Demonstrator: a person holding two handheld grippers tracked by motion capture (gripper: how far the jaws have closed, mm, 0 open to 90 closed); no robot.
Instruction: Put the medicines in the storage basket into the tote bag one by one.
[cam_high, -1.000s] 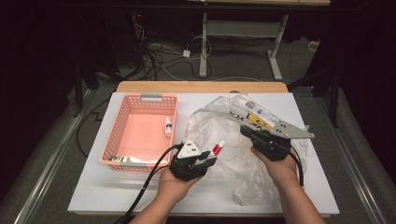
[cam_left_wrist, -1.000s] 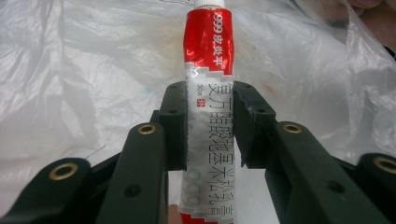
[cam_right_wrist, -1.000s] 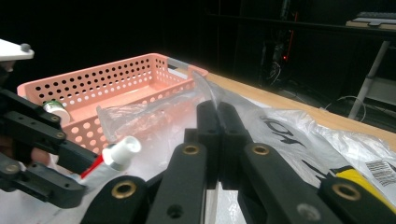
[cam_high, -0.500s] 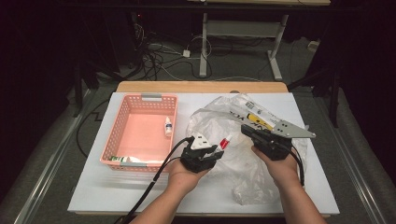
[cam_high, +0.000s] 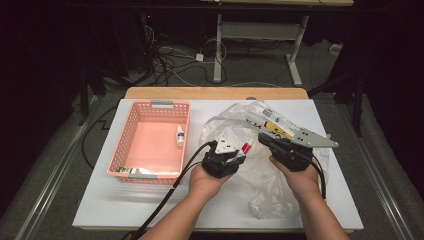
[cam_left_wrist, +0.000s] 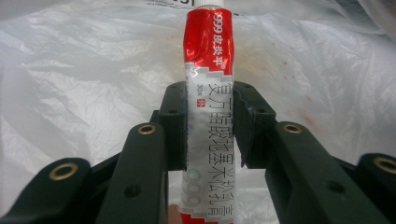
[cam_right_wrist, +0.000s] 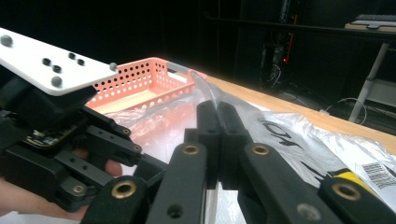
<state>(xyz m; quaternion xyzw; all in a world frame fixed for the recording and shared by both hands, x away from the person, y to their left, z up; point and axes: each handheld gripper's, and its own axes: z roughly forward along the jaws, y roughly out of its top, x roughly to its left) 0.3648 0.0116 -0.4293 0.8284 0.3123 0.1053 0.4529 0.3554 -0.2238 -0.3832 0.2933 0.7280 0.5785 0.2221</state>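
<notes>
Here, nearest the person, the left gripper (cam_high: 239, 154) has its fingers (cam_left_wrist: 173, 126) pinching a red-and-silver ointment tube (cam_left_wrist: 208, 88) across its middle, cap end pointing away, so the tube sits straight between the pads and looks ready to be carried; it hangs just above the crumpled clear plastic bag (cam_high: 265, 175) that lies on the white desk (cam_high: 100, 210). Just beside it, the right gripper (cam_high: 270, 142) has its fingers (cam_right_wrist: 208, 135) pressed together on a fold of the bag's film, apparently to hold the bag down and its mouth open while the tube comes free. Farther off to the left stands the pink basket (cam_high: 131, 131), open-topped, with a small white bottle (cam_high: 180, 135) by its right wall and another tube (cam_high: 131, 170) along its near wall; most of its floor is bare. The way there looks unobstructed, though the basket's rim must be cleared.
</notes>
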